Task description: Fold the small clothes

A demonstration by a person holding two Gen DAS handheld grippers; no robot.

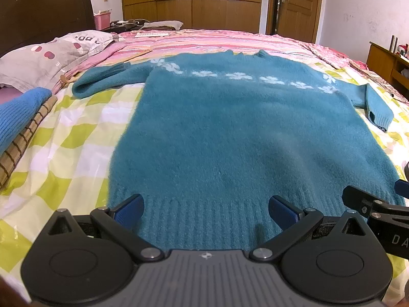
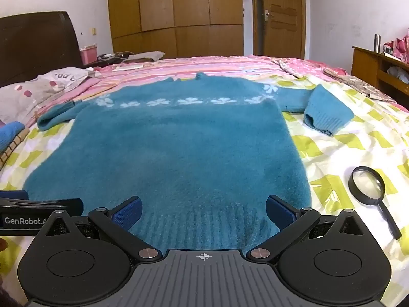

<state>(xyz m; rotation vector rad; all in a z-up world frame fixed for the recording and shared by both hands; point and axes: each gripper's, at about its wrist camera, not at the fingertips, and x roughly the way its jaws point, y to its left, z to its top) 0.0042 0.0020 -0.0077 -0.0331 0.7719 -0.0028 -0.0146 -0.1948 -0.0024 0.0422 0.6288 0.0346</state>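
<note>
Sweater (image 1: 217, 128), teal knit with a band of white flowers across the chest, lies flat on the bed (image 1: 76, 148), front or back up I can't tell, collar at 12 o'clock, ribbed hem at 6 o'clock right by the camera. Left wrist view: left gripper (image 1: 206, 212) hangs over the hem, jaws spread wide, nothing between the blue pads, no contact with the knit that I can see. One sleeve (image 1: 107, 79) runs out to 10 o'clock, doubled back on itself; the other sleeve (image 1: 375, 107) bends down at 2 o'clock. Part of the right gripper (image 1: 370, 204) pokes in at 3 o'clock. Blue knit item (image 1: 18, 117) sits on a bamboo mat (image 1: 25, 140) at 9 o'clock; pillow (image 1: 51, 56) at 10 o'clock.

Right wrist view: right gripper (image 2: 203, 211) also over the hem, jaws spread, empty. Same sweater fills the middle, cuff of the far sleeve folded under at 2 o'clock. Magnifying glass (image 2: 370, 189) lies on the bed at 3 o'clock, just clear of the sweater's side edge.

Step, by my reading: start of the fold, garment laid out, nothing folded yet. Next move likely needs both grippers lowered onto the hem corners, or out to the sleeves, pinching only the knit and not the checked plastic cover (image 2: 345, 148) under it. Fuzzy thick knit, should grip easily; the magnifying glass could get caught under a fold.
</note>
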